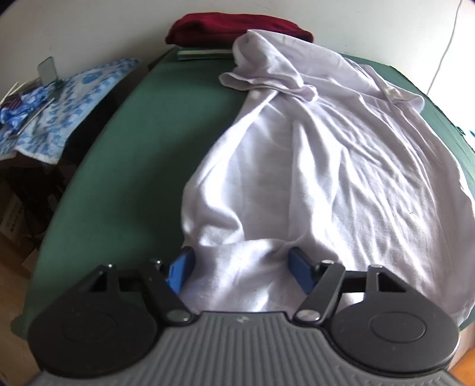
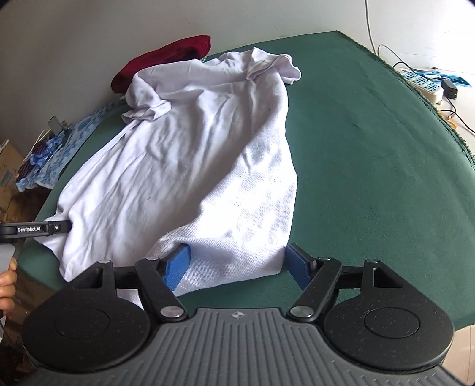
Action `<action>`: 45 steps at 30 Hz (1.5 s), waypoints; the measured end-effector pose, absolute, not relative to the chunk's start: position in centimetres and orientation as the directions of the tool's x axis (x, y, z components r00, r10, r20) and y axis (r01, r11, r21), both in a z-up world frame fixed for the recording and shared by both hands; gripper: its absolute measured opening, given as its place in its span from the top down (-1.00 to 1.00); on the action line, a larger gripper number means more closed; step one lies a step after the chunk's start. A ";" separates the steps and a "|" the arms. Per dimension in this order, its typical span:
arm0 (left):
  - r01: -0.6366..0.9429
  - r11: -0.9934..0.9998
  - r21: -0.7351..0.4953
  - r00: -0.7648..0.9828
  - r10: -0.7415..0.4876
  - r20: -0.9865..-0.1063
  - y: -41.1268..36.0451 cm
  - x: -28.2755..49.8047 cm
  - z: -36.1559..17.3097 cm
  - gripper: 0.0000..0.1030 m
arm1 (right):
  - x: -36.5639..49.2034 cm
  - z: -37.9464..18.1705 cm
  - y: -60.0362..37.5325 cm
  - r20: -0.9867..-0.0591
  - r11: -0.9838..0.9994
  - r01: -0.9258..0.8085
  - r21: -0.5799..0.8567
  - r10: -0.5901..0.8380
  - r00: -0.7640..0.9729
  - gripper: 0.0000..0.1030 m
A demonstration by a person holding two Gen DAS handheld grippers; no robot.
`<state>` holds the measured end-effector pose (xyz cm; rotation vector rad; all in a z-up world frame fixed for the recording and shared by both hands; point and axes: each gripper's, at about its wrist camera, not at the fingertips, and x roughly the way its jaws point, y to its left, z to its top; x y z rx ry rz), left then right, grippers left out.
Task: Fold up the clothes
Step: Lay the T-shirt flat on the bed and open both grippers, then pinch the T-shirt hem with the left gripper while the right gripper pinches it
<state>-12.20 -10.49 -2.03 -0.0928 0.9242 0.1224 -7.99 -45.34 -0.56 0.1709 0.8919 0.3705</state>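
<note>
At the bench's left edge, a blue-patterned cloth [image 1: 68,98] lies on a lower surface beside the green-covered bench [image 1: 142,154]. The left tongs [image 1: 242,267] are spread wide at the near edge, with the hem of the white shirt [image 1: 311,166] lying between their blue pads [image 1: 179,271]. The shirt lies crumpled lengthwise toward the far edge, where a dark red garment [image 1: 237,26] sits. The right tongs [image 2: 237,262] are likewise spread, straddling the shirt's near right corner. A power strip [image 2: 424,84] lies beyond the bench's right edge.

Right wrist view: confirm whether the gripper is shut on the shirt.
No: the right gripper is open, its blue pads straddling the white shirt's hem.
</note>
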 end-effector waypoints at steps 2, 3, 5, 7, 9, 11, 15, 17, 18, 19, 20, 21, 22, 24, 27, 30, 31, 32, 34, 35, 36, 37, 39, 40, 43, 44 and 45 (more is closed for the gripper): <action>-0.128 0.991 -0.045 0.597 0.041 -0.802 -10.4 -12.2 -2.1 -0.62 | -8.3 -0.8 -45.0 -0.710 0.928 -0.214 0.304 0.371 0.599 -0.58; -0.119 0.991 -0.053 0.597 0.029 -0.802 -10.3 -12.2 -2.1 -0.68 | -8.5 -0.9 -44.9 -0.698 0.931 -0.194 0.311 0.362 0.618 -0.65; -0.087 0.996 -0.028 0.600 0.030 -0.799 -10.3 -12.6 -2.2 -0.70 | -9.1 -1.1 -44.3 -0.682 0.939 -0.156 0.307 0.332 0.652 -0.70; -0.055 0.998 -0.003 0.604 0.031 -0.796 -10.2 -12.9 -2.2 -0.65 | -9.4 -1.2 -43.6 -0.681 0.952 -0.142 0.271 0.294 0.671 -0.72; -0.029 1.000 0.011 0.613 0.026 -0.790 -9.8 -13.3 -1.9 -0.49 | -9.6 -1.3 -43.0 -0.680 0.963 -0.132 0.233 0.259 0.686 -0.71; -0.029 1.000 -0.003 0.641 0.016 -0.767 -8.3 -13.7 -0.9 -0.57 | -9.9 -1.3 -42.9 -0.678 0.969 -0.113 0.220 0.235 0.696 -0.66; -0.040 0.999 -0.030 0.671 0.005 -0.742 -6.8 -13.7 -0.1 -0.85 | -10.8 -0.9 -44.2 -0.668 0.963 -0.015 0.269 0.197 0.717 -0.57; -0.043 0.998 -0.035 0.669 0.003 -0.743 -7.0 -13.4 -0.3 -0.79 | -11.0 -1.0 -44.4 -0.665 0.966 -0.006 0.260 0.184 0.724 -0.57; -0.044 0.998 -0.037 0.668 0.002 -0.744 -7.1 -13.3 -0.4 -0.63 | -10.9 -1.2 -44.3 -0.665 0.969 -0.009 0.246 0.176 0.726 -0.57; -0.046 0.998 -0.039 0.668 0.001 -0.745 -7.2 -13.1 -0.5 -0.40 | -10.9 -1.3 -44.3 -0.665 0.973 -0.013 0.232 0.168 0.728 -0.57; -0.047 0.998 -0.042 0.667 0.001 -0.745 -7.2 -13.0 -0.6 -0.41 | -10.9 -1.4 -43.8 -0.659 0.975 -0.025 0.222 0.169 0.733 -0.59; -0.049 0.998 -0.044 0.666 0.000 -0.746 -7.3 -12.9 -0.7 -0.20 | -10.8 -1.6 -43.3 -0.654 0.977 -0.037 0.211 0.169 0.738 -0.58; -0.050 0.998 -0.046 0.665 -0.001 -0.747 -7.4 -12.7 -0.8 0.06 | -10.7 -1.7 -42.9 -0.642 0.979 -0.049 0.200 0.168 0.748 -0.52; -0.053 0.997 -0.051 0.664 -0.003 -0.748 -7.6 -12.4 -1.0 0.48 | -10.5 -1.8 -42.1 -0.632 0.978 -0.097 0.186 0.194 0.750 -0.01; -0.057 0.997 -0.058 0.661 -0.005 -0.750 -7.9 -12.0 -1.3 1.00 | -9.8 -1.6 -41.9 -0.637 0.965 -0.149 0.215 0.254 0.728 0.68; -0.112 0.990 -0.084 0.736 0.026 -0.677 -7.5 -13.9 2.5 1.00 | -8.9 0.3 -43.8 -0.596 0.949 -0.120 0.290 0.277 0.754 0.76; -0.129 0.987 -0.094 0.758 0.037 -0.651 -7.4 -14.6 3.7 1.00 | -8.7 1.2 -44.7 -0.573 0.942 -0.106 0.319 0.281 0.770 0.77; -0.132 0.985 -0.110 0.786 0.036 -0.618 -7.2 -15.5 5.5 1.00 | -8.7 2.7 -45.8 -0.529 0.935 -0.104 0.340 0.282 0.800 0.77; -0.124 0.984 -0.124 0.831 0.035 -0.556 -7.1 -17.9 8.8 1.00 | -9.4 6.5 -47.9 -0.435 0.923 -0.137 0.359 0.296 0.851 0.83; -0.120 0.984 -0.131 0.851 0.034 -0.523 -7.1 -19.2 10.5 1.00 | -10.0 8.4 -49.0 -0.384 0.919 -0.164 0.359 0.305 0.871 0.85; -0.117 0.986 -0.120 0.859 0.040 -0.510 -7.4 -20.4 11.4 1.00 | -10.8 10.3 -50.4 -0.330 0.913 -0.198 0.357 0.322 0.887 1.00; -0.114 0.988 -0.108 0.867 0.046 -0.496 -7.7 -21.6 12.3 1.00 | -11.6 11.6 -51.6 -0.294 0.908 -0.225 0.353 0.336 0.895 1.00; -0.119 0.990 -0.081 0.853 0.060 -0.519 -8.6 -23.3 12.0 1.00 | -12.6 12.9 -53.2 -0.304 0.921 -0.246 0.302 0.337 0.891 1.00; -0.127 0.988 -0.082 0.830 0.061 -0.554 -9.0 -23.4 10.9 1.00 | -12.6 12.5 -53.6 -0.356 0.934 -0.238 0.266 0.325 0.876 1.00; -0.201 0.974 -0.102 0.739 0.083 -0.668 -9.7 -23.8 6.4 1.00 | -12.2 8.0 -54.5 -0.531 0.943 -0.206 0.263 0.320 0.785 0.81; -0.226 0.968 -0.106 0.705 0.088 -0.704 -9.9 -23.9 4.9 1.00 | -12.2 6.4 -54.7 -0.575 0.945 -0.186 0.270 0.313 0.756 0.74; -0.259 0.961 -0.100 0.689 0.111 -0.716 -9.9 -24.0 4.0 1.00 | -12.4 5.0 -54.6 -0.582 0.951 -0.181 0.251 0.298 0.757 0.61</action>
